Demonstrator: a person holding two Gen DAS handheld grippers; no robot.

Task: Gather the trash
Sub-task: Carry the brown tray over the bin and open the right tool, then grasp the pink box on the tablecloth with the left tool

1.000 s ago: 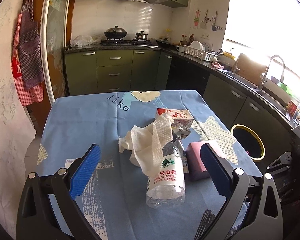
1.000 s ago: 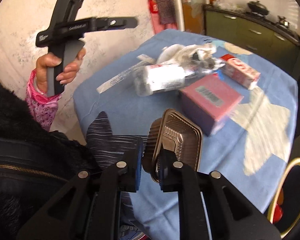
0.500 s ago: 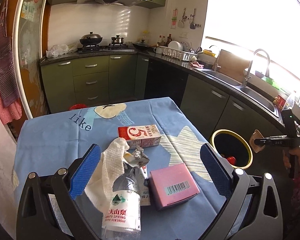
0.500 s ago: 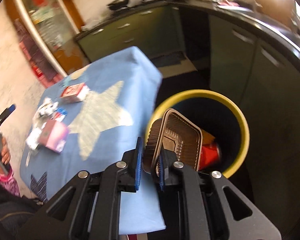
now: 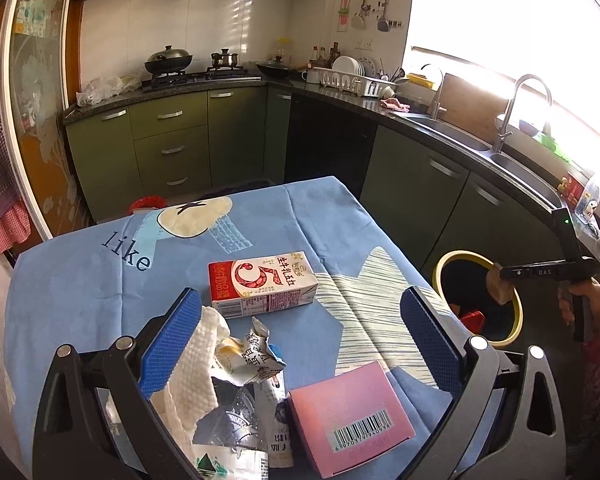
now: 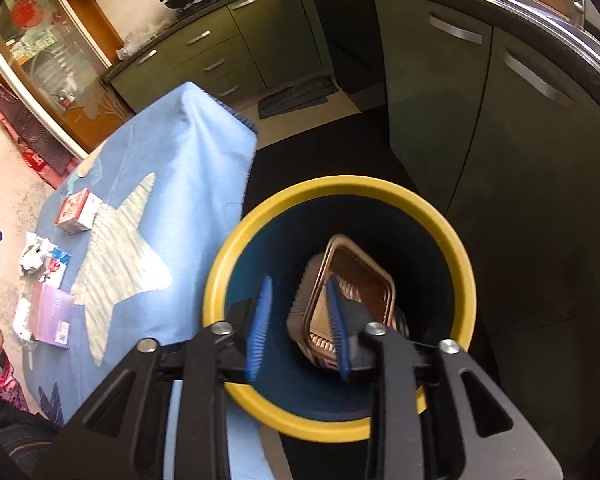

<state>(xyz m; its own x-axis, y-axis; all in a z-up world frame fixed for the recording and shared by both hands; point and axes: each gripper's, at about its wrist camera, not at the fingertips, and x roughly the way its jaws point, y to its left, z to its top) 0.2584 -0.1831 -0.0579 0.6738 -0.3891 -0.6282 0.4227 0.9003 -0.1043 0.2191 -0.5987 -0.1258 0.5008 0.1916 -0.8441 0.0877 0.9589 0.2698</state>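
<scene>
My right gripper (image 6: pixel 298 322) is open over the yellow-rimmed bin (image 6: pixel 236 248). A brown foil tray (image 6: pixel 352 300) is loose beyond its fingers, tilted inside the bin. My left gripper (image 5: pixel 300 344) is open above the trash on the blue table: a red and white carton (image 5: pixel 262 282), a pink box (image 5: pixel 350 416), a white paper towel (image 5: pixel 188 380), a crumpled wrapper (image 5: pixel 252 360) and a clear bottle (image 5: pixel 228 440). The bin (image 5: pixel 512 304) and the right gripper (image 5: pixel 500 284) also show in the left wrist view.
The blue tablecloth (image 5: pixel 80 292) hangs over the table edge beside the bin. Green kitchen cabinets (image 6: pixel 480 92) stand close behind the bin. A sink and tap (image 5: pixel 512 120) are on the counter at the right. A dark mat (image 6: pixel 296 96) lies on the floor.
My right gripper has opened and let go of the foil tray, which now drops into the bin. The left gripper has moved forward over the trash.
</scene>
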